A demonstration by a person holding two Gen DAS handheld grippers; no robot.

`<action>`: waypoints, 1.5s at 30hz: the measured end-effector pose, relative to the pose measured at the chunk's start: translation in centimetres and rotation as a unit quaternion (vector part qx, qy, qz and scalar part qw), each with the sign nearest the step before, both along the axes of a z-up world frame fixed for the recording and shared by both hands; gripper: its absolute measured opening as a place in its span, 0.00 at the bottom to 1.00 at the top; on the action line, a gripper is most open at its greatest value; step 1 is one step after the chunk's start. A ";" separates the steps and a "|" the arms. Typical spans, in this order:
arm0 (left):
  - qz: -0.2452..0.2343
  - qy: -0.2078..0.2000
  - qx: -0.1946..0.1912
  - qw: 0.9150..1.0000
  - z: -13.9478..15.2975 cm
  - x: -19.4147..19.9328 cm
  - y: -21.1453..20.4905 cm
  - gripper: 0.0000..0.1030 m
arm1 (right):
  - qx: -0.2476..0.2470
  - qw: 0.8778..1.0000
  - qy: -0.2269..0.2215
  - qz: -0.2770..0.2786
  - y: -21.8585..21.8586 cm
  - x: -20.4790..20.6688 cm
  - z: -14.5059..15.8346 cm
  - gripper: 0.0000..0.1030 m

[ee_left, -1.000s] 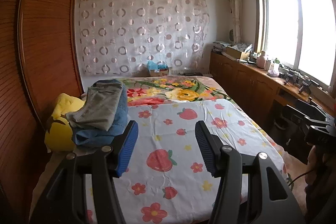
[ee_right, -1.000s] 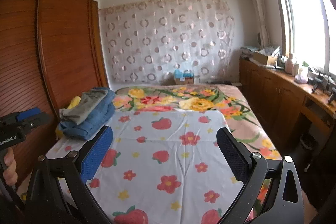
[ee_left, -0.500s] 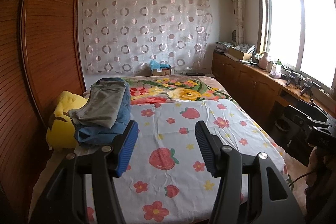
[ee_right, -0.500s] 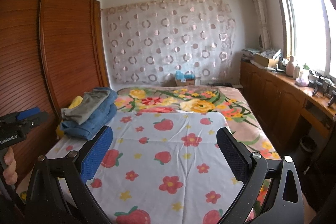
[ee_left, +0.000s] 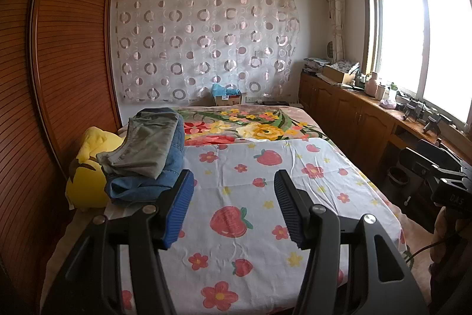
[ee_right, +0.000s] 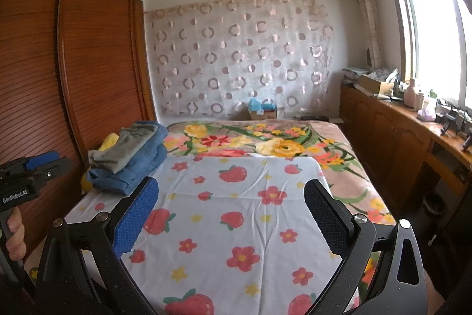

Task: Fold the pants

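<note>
- The grey-green pants (ee_left: 144, 146) lie folded on top of blue jeans (ee_left: 153, 182) at the left edge of the strawberry-print sheet (ee_left: 265, 197).
- They look soft, light and limp; the waistband is probably the best place to pinch them.
- The left gripper (ee_left: 233, 205) and the right gripper (ee_right: 230, 214) both gape wide and hold nothing.
</note>
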State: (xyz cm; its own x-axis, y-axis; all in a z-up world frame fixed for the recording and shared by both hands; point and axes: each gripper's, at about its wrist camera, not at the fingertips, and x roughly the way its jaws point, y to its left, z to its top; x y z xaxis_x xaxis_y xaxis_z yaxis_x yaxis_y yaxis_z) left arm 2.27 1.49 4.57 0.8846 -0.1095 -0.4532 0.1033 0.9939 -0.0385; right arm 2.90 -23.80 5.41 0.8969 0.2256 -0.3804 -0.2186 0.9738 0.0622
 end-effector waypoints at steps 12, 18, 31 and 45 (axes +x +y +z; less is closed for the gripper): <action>0.002 0.001 0.001 1.000 -0.6 0.1 0.4 0.55 | -0.002 1.000 -0.001 0.002 0.4 0.0 -0.2 0.98; 0.002 0.001 0.000 1.000 -0.6 0.1 0.4 0.55 | -0.001 1.000 0.000 0.003 0.6 -0.1 -0.2 0.98; 0.002 0.001 0.000 1.000 -0.6 0.1 0.3 0.56 | 0.000 1.000 0.000 0.004 0.6 -0.1 -0.2 0.98; 0.002 0.001 0.000 1.000 -0.6 0.1 0.2 0.56 | 0.000 1.000 0.001 0.004 0.7 -0.1 -0.2 0.98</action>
State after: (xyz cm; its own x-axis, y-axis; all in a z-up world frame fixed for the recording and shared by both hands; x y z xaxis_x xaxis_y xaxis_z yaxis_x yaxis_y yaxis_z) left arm 2.35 1.71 3.98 0.8843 -0.1056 -0.4548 0.0993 0.9943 -0.0378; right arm 2.80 -23.09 5.16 0.8946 0.2323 -0.3816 -0.2260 0.9722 0.0620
